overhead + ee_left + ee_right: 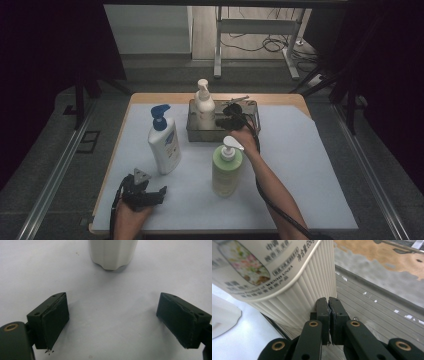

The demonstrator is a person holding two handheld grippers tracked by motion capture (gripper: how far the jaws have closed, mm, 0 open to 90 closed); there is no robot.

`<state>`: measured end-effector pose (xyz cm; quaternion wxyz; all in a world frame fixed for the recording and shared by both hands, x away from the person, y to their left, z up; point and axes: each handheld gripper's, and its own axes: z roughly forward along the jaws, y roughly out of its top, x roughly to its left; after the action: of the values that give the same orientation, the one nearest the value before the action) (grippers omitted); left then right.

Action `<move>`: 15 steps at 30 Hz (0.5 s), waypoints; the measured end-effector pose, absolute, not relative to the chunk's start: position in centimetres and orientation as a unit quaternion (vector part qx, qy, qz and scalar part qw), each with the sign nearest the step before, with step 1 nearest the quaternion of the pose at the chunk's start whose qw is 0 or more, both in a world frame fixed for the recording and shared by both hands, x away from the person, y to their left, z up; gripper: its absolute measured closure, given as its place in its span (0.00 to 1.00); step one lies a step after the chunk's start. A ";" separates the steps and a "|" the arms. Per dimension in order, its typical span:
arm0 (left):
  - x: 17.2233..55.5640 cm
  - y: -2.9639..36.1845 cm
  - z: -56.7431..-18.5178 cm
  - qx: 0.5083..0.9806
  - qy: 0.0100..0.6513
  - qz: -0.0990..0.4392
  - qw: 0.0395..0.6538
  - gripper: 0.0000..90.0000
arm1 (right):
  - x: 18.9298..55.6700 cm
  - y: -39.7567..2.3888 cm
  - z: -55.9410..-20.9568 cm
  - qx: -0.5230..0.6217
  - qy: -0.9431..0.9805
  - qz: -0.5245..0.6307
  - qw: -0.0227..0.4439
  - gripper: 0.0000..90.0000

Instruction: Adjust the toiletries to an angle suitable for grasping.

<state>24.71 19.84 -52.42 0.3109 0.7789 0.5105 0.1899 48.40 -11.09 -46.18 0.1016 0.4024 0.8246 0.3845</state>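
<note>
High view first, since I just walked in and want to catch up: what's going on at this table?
A person works with a gripper in each hand. The right gripper is at the metal tray, its jaws shut beside the cream pump bottle standing in it, nothing between them. The left gripper rests open on the white sheet near the blue-capped bottle. A green bottle stands in front of the tray.

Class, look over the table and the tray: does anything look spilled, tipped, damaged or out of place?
Nothing looks spilled or tipped. The cream pump bottle stands upright in the metal tray, and the blue-pump bottle and green bottle stand upright on the white mat. One small oddity: dark crumbs lie under the left tool.
</note>
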 end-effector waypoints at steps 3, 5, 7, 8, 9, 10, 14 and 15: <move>24.7 19.8 -52.4 0.779 0.511 0.190 0.311 0.12 | 48.4 -10.6 -46.2 0.400 0.826 0.384 0.098 0.97; 24.7 19.8 -52.4 0.779 0.510 0.190 0.311 0.12 | 48.4 -10.5 -46.3 0.398 0.827 0.384 0.097 0.96; 24.7 19.8 -52.4 0.779 0.511 0.190 0.311 0.12 | 48.4 -10.2 -46.3 0.397 0.829 0.382 0.096 0.96; 24.7 19.8 -52.4 0.778 0.511 0.190 0.311 0.12 | 48.5 -10.1 -46.3 0.395 0.830 0.381 0.096 0.96; 24.7 19.8 -52.4 0.779 0.511 0.190 0.311 0.12 | 48.5 -10.0 -46.4 0.396 0.830 0.381 0.095 0.96; 24.7 19.8 -52.4 0.779 0.510 0.190 0.311 0.12 | 48.5 -9.9 -46.4 0.394 0.831 0.381 0.095 0.96; 24.7 19.8 -52.4 0.778 0.511 0.190 0.312 0.12 | 48.5 -9.4 -46.4 0.391 0.833 0.380 0.093 0.96; 24.7 19.8 -52.4 0.779 0.511 0.190 0.311 0.12 | 48.5 -9.2 -46.4 0.390 0.834 0.380 0.094 0.96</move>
<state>24.72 19.84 -52.42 0.3111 0.7787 0.5106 0.1900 48.49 -9.25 -46.42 0.0939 0.3897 0.8335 0.3801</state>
